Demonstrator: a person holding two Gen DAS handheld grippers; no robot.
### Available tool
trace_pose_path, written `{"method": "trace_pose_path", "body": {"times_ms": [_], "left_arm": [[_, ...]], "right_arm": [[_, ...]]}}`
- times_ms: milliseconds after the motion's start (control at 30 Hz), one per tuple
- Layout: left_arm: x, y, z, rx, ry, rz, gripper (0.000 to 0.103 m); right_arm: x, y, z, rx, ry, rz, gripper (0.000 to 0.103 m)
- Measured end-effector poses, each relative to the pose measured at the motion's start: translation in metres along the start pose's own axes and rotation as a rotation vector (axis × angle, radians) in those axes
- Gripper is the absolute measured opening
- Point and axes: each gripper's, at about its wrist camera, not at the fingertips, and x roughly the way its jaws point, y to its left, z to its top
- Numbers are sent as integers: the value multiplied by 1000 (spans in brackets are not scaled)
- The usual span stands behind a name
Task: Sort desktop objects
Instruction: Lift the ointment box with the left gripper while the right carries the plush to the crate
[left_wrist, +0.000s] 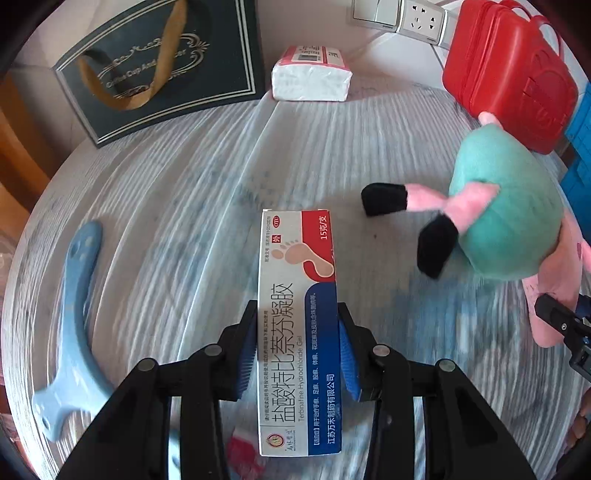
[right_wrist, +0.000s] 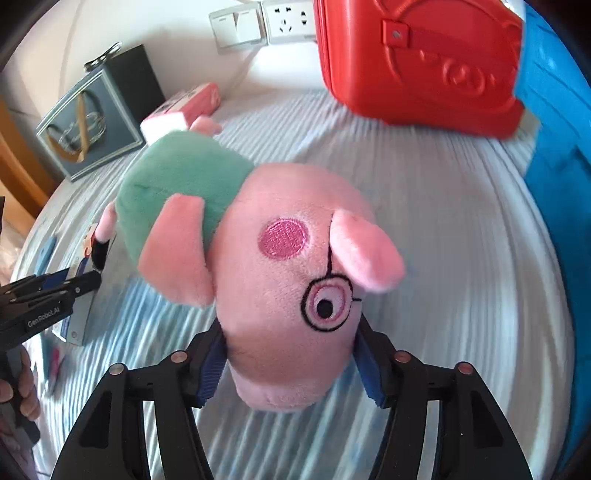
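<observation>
My left gripper (left_wrist: 297, 317) is shut on a long white, red and blue medicine carton (left_wrist: 295, 280); the blue pads press its two long sides near the middle, just above the pale wood-grain tabletop (left_wrist: 166, 192). A pink plush pig (right_wrist: 280, 266) in a green dress fills the right wrist view. My right gripper (right_wrist: 291, 332) is shut on its head, and the pads sink into the plush on both sides. The pig's body (left_wrist: 509, 206) and black feet lie right of the carton. In the right wrist view the left gripper (right_wrist: 79, 282) shows at the left edge with the carton (right_wrist: 79, 321).
A blue curved plastic tool (left_wrist: 74, 314) lies at the left. At the back stand a dark gift bag (left_wrist: 159, 70), a tissue pack (left_wrist: 312, 74) and a red plastic case (right_wrist: 417, 62). A blue crate (right_wrist: 554, 155) borders the right side. A small red item (left_wrist: 240, 454) lies under the left gripper.
</observation>
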Motion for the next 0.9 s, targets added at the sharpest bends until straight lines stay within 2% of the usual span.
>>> {"method": "trace_pose_path", "body": {"times_ms": [133, 200, 233, 333, 433, 500, 633, 767, 800, 900], "left_arm": [[-31, 11, -52, 7, -4, -5, 39], [-35, -3, -54, 35, -23, 24, 39], [-36, -10, -42, 39, -31, 24, 39], [-45, -11, -33, 18, -59, 9, 39], [-51, -15, -20, 11, -116, 14, 39], [-46, -21, -13, 27, -133, 24, 39], [-24, -25, -6, 27, -92, 35, 39], [-1, -15, -17, -20, 21, 8, 39], [-1, -11, -19, -37, 15, -13, 39], [-1, -2, -19, -58, 5, -12, 39]], "right_arm": [[-25, 2, -27, 15, 5, 33, 68], [-35, 7, -31, -12, -8, 21, 84], [-42, 8, -31, -32, -25, 7, 86], [-56, 16, -24, -103, -76, -62, 88], [-59, 15, -9, -136, -96, -74, 98], [-56, 15, -3, -149, -98, -79, 100], [-40, 21, 10, -177, -83, -96, 103], [-19, 23, 23, -213, -52, -127, 103], [-14, 22, 25, -217, -40, -133, 103], [-2, 19, 29, -207, -24, -124, 103]]}}
